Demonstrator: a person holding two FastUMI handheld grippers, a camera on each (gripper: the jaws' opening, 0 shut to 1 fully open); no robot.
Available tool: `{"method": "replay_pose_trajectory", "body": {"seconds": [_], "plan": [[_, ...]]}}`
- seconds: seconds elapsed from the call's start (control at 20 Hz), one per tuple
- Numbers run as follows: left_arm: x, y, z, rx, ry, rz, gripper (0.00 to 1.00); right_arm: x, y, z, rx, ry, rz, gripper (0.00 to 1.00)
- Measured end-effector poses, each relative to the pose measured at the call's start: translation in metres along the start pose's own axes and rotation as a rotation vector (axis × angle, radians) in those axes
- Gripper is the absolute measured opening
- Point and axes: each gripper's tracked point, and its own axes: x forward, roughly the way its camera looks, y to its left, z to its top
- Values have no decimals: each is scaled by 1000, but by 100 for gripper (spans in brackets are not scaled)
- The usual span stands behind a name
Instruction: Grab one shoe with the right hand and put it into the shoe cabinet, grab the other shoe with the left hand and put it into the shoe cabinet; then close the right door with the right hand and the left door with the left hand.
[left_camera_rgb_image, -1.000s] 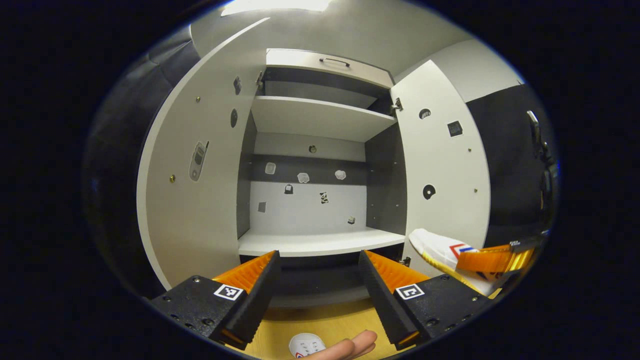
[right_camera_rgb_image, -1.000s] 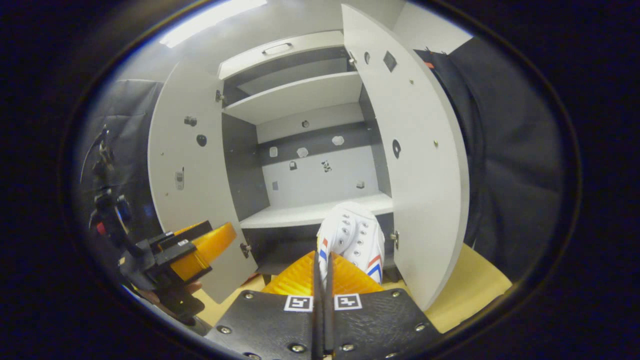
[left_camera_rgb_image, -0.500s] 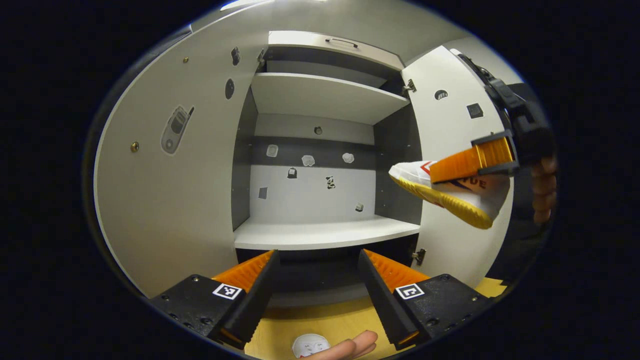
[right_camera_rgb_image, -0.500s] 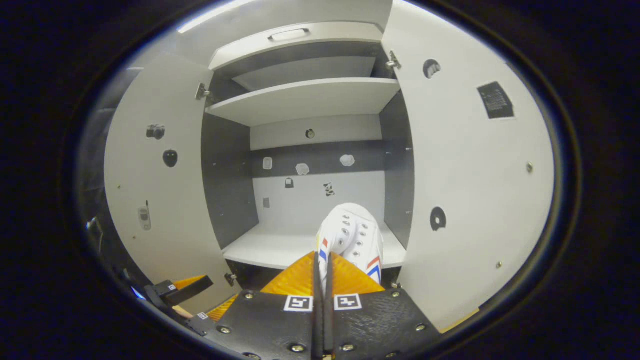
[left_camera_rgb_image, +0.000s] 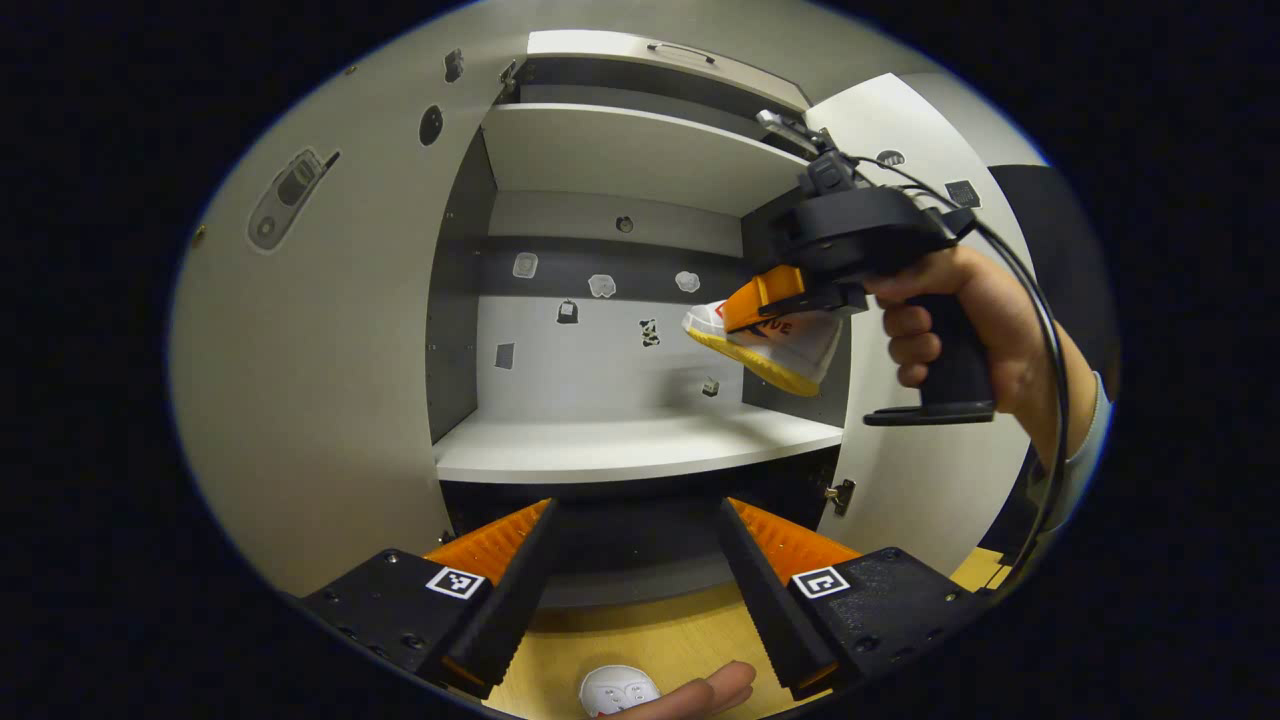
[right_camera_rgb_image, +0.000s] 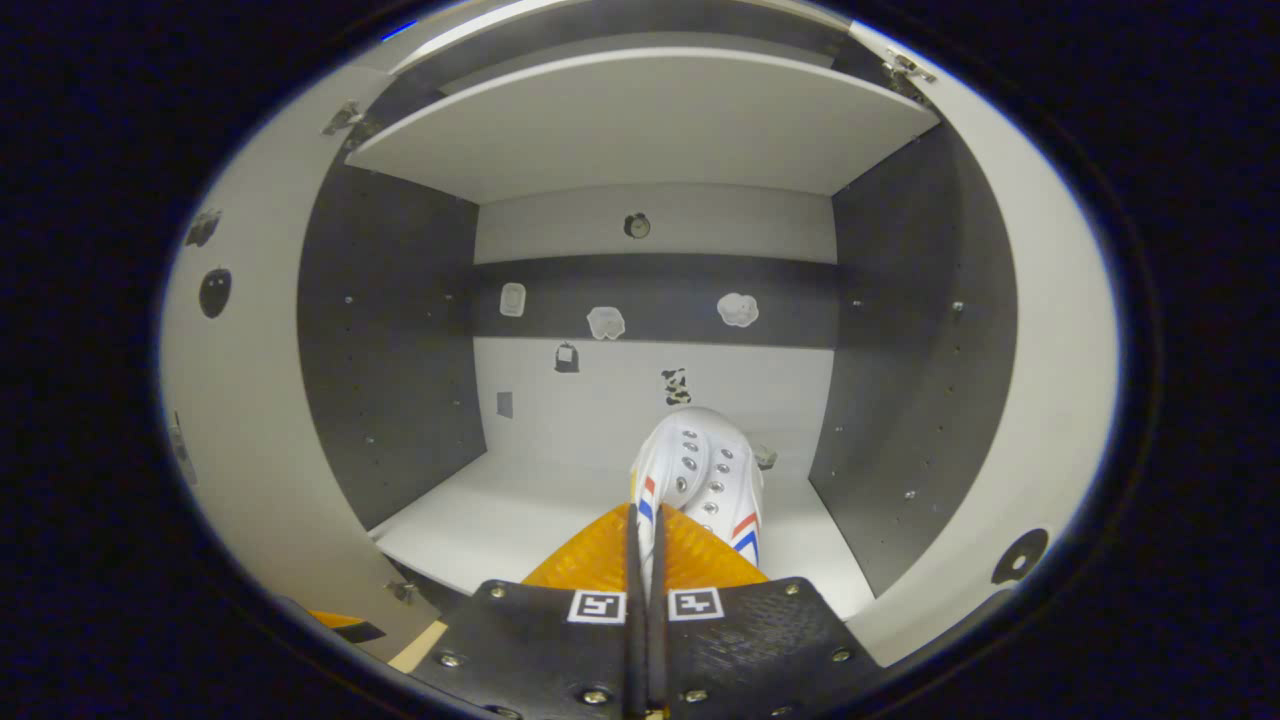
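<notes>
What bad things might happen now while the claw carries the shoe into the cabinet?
1. The right claw pinches only the back edge of the shoe, which hangs above the shelf; it might slip and fall.
2. The shoe is close to the cabinet's right side wall, so its toe may bump it.
3. The other shoe lies on the floor under the open left claw, easy to knock.

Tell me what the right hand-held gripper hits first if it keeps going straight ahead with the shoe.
Probably the cabinet's back wall; the shoe leads, above the shelf, though depth is unclear.
</notes>
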Motion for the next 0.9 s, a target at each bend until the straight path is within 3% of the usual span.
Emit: {"method": "replay_pose_trajectory", "body": {"seconds": [0.25, 0.5, 0.55, 0.65, 0.75, 0.9], "plan": [[-3, -9, 3, 10, -12, -28, 96, 66, -6, -23, 1, 35, -8, 1], [-4, -14, 4, 15, -15, -49, 96, 89, -12, -35, 14, 51, -45, 1], [-2, -13, 4, 16, -17, -49, 96, 87, -19, -34, -14, 46, -85, 3], [0, -11, 1, 19, -5, -42, 96, 73, -31, -14, -68, -28, -132, 50], [1, -11, -1, 22, 2, -38, 96, 51, -26, -1, -20, -70, -132, 97], [2, -9, -4, 12, 14, -25, 96, 10, -18, 8, 30, -104, -107, 97]]}}
